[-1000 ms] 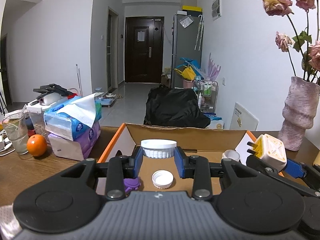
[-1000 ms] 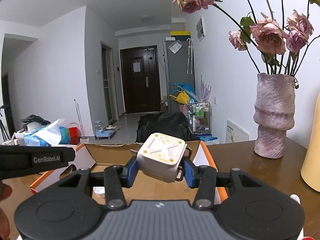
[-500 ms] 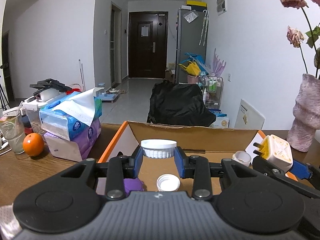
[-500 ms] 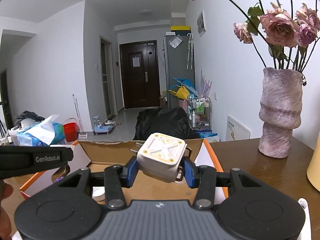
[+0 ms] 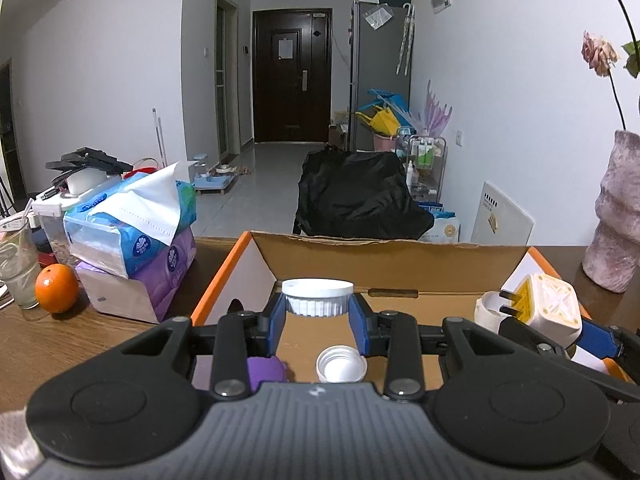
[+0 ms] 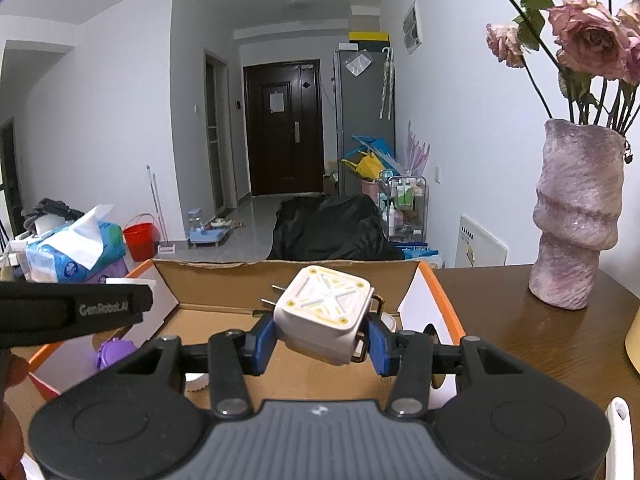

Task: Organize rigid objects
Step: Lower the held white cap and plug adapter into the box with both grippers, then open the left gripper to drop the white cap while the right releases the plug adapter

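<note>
My left gripper [image 5: 318, 317] is shut on a white ribbed jar lid [image 5: 317, 297], held above the open cardboard box [image 5: 392, 249] with orange edges. Below it on the box floor lie a white bottle cap [image 5: 341, 364] and a purple object [image 5: 266, 368]. My right gripper [image 6: 322, 338] is shut on a white and yellow plug adapter [image 6: 325, 314], prongs pointing left, over the right part of the same box [image 6: 288, 270]. That adapter [image 5: 546, 306] also shows at the right of the left wrist view, beside a small white cup [image 5: 489, 311].
Stacked tissue packs [image 5: 132, 232], an orange [image 5: 56, 288] and a glass [image 5: 16, 272] stand left of the box on the wooden table [image 5: 80, 344]. A pink vase [image 6: 576, 220] with dried roses stands to the right. The left gripper's body [image 6: 72, 312] crosses the right wrist view.
Both grippers have moved forward and a little lower over the box, each keeping its hold. The box and the bottle cap look nearer.
</note>
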